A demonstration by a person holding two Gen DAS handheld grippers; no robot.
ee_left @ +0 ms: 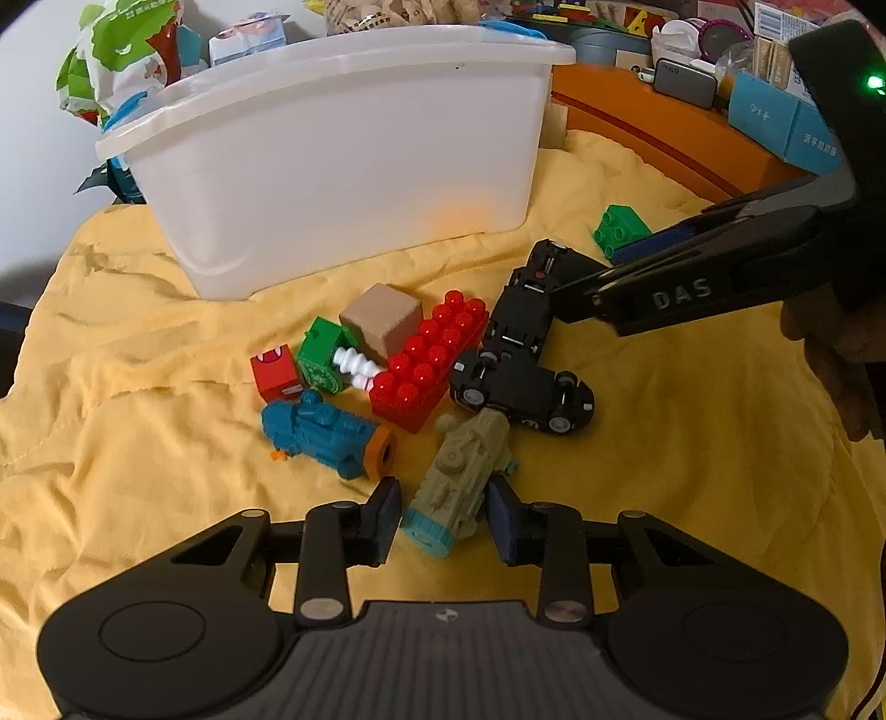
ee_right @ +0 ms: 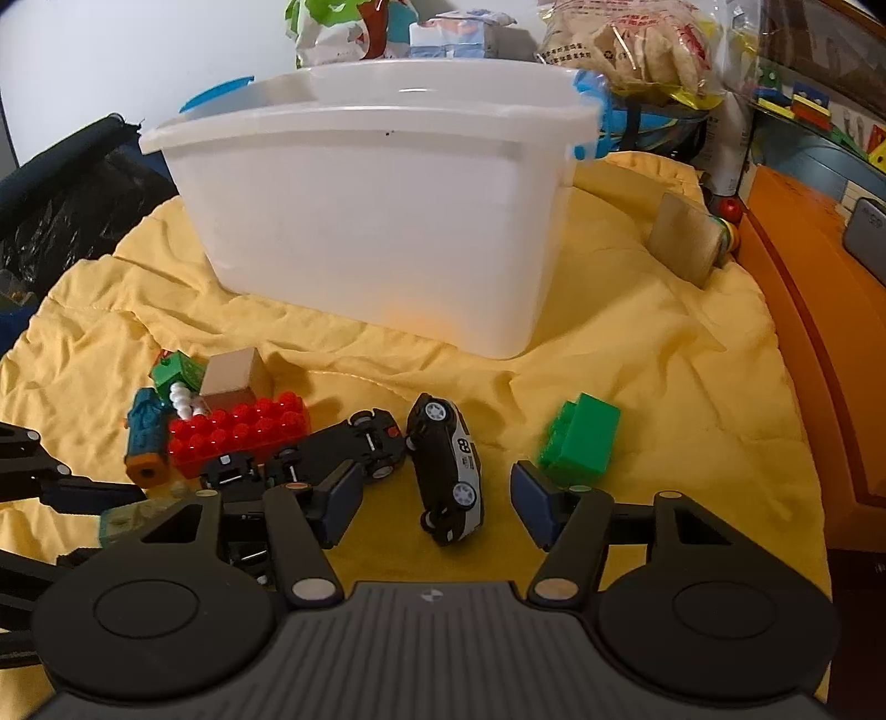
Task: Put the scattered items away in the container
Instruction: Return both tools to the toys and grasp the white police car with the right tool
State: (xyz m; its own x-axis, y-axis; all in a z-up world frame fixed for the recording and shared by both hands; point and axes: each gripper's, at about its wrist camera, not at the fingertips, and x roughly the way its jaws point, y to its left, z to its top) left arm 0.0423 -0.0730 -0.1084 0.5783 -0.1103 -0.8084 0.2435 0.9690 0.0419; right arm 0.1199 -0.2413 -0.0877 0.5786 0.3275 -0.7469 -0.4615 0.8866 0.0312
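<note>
A white plastic bin (ee_left: 343,155) stands on a yellow cloth (ee_left: 138,387); it also shows in the right wrist view (ee_right: 382,221). In front lie a red brick (ee_left: 429,365), a wooden cube (ee_left: 382,324), a small green block (ee_left: 318,354), a blue toy train (ee_left: 324,432), two black cars (ee_left: 520,382) and a green brick (ee_left: 620,230). My left gripper (ee_left: 443,515) is open, its fingers on either side of an olive toy train (ee_left: 462,476). My right gripper (ee_right: 437,498) is open around a black-and-white car (ee_right: 448,471).
An orange box (ee_right: 814,310) runs along the right edge of the cloth. A wooden block (ee_right: 684,238) leans beside it. Snack bags and toys (ee_right: 626,50) pile up behind the bin. A dark bag (ee_right: 66,205) lies at the left.
</note>
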